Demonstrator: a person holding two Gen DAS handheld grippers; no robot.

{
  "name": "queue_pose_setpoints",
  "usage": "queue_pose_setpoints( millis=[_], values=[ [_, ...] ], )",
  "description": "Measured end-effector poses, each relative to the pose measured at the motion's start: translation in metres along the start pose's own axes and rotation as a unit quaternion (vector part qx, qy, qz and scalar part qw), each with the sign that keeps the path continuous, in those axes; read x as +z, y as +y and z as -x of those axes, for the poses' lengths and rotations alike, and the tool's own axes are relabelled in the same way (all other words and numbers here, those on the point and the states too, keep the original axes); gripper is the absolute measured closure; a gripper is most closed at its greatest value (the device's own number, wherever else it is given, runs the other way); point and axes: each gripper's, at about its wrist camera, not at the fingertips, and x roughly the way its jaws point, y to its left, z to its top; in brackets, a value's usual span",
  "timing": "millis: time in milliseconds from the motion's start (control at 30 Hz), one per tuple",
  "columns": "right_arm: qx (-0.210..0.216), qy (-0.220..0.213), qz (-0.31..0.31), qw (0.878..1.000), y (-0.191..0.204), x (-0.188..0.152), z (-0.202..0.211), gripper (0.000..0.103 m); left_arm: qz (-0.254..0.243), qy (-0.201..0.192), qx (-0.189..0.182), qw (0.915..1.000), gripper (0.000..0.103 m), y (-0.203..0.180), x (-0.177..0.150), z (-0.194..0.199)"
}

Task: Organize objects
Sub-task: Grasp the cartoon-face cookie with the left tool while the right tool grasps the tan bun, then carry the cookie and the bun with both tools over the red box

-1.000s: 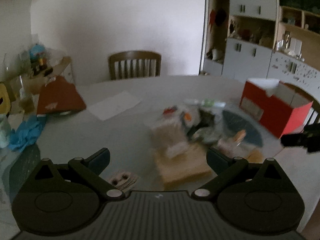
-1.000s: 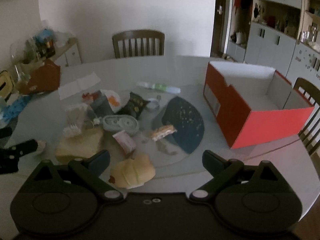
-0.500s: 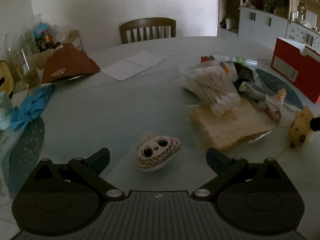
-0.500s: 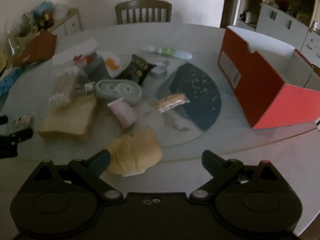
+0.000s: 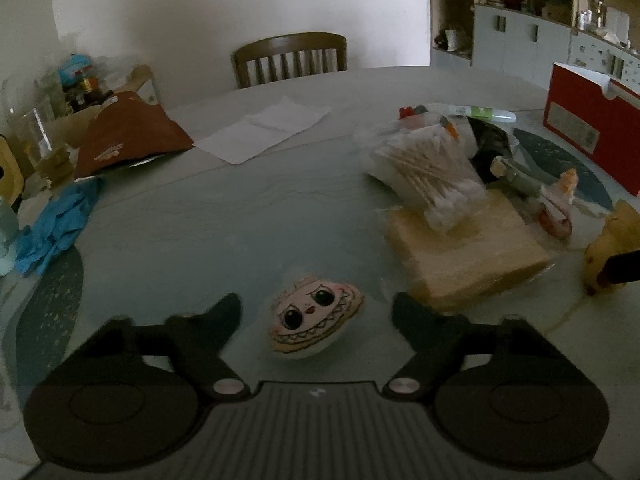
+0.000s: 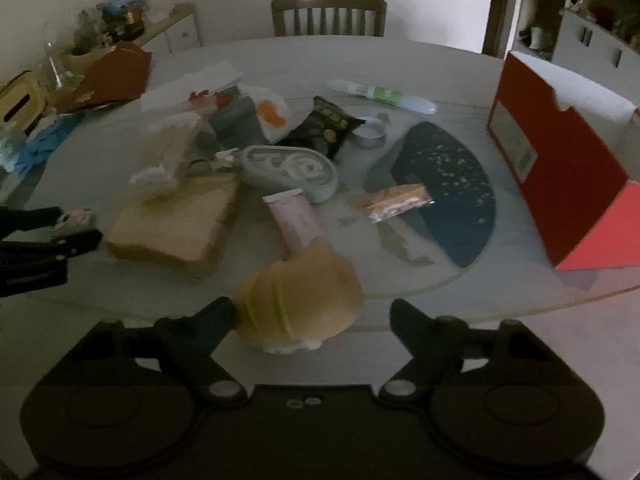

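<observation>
**Op:** Nearest first. My left gripper is low over the bench with the little face toy lying between the fingers. Jaws closing, but there is a gap on both sides and the pads do not press on it yet. Nothing held.

**Obs:** And the right?

**Op:** The right gripper is closing around the yellow plush, which sits at the rim of the glass turntable. The left finger looks about touching its flank; the right finger is clearly off it. Not a grip yet, I judge.

**Obs:** Risks?

**Op:** The face toy is rounded and lies off-centre, nearer the left finger, so one pad may meet it first and skid it across the glass. The plush is soft and bulges above the fingers, so it may squeeze out or roll off the turntable edge. Farther out, the sponge block and the cotton swab pack crowd the left side. The red box, the likely destination, stands well apart to the right across the clutter, so a weak grip could drop something on the way there.

**Obs:** Changes from a second back?

**Op:** Both grippers came down and in. Both sets of jaws were at full width then and are narrower now. The face toy was barely visible at the lower edge; now it is framed. The plush has grown in view.
</observation>
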Motion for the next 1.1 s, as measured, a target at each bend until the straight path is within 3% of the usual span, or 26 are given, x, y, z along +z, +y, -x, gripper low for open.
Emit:
queue_pose_setpoints(
  millis=[100,200,467,733,1100],
  values=[
    [0.019,0.002,0.005,1.0,0.003,0.0,0.0,0.036,0.003,0.003,-0.014,0.9999,0.044,-0.001,0.001,0.001],
    [0.025,-0.003,0.012,1.0,0.006,0.0,0.003,0.043,0.005,0.005,-0.028,0.9996,0.057,-0.001,0.001,0.003],
    [0.034,-0.014,0.007,0.999,-0.005,-0.002,0.016,0.047,0.014,0.0,-0.018,0.9997,0.059,-0.008,0.0,0.014],
    [0.044,-0.029,-0.027,0.998,-0.046,0.0,0.047,0.047,0.024,-0.003,-0.013,0.9996,0.059,-0.026,0.012,0.046],
    [0.066,-0.061,-0.017,0.996,-0.126,0.027,0.097,0.047,0.003,-0.041,-0.054,0.9977,0.059,-0.117,0.071,0.074]
  ],
)
